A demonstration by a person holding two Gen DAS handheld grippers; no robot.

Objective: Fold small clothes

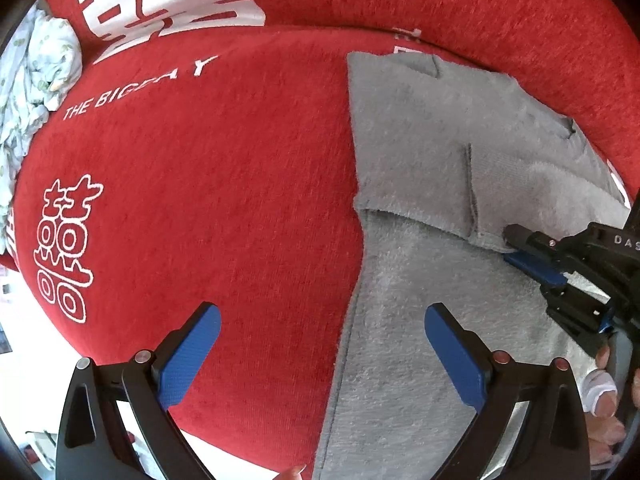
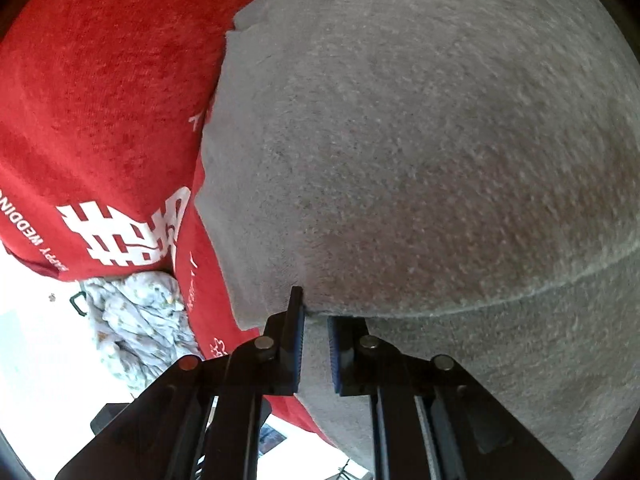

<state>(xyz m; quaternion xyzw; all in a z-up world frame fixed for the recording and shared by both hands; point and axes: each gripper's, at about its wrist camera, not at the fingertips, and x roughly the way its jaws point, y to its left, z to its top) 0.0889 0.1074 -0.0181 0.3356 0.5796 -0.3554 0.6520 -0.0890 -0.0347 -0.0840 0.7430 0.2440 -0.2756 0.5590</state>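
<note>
Grey garment [image 1: 420,168] spread on a red cloth [image 1: 224,184] printed with white characters, lying to the right of the cloth's middle in the left wrist view, partly folded, with one layer's edge running across it. Left gripper [image 1: 322,316] pointing down over the garment's left edge, jaws spread wide, blue pads [image 1: 188,360] clear of the fabric, nothing between them. Right gripper [image 1: 516,244] reaching in from the right, tips pinched on a folded edge of the garment; in its own view [image 2: 314,320] jaws nearly together with grey fabric between the pads, right at a fold line. Fingers [image 1: 600,392] of a hand visible at the lower right behind that gripper. Crumpled pale floral cloth [image 1: 36,80] bunched at the red cloth's far left edge, well apart from the garment.
</note>
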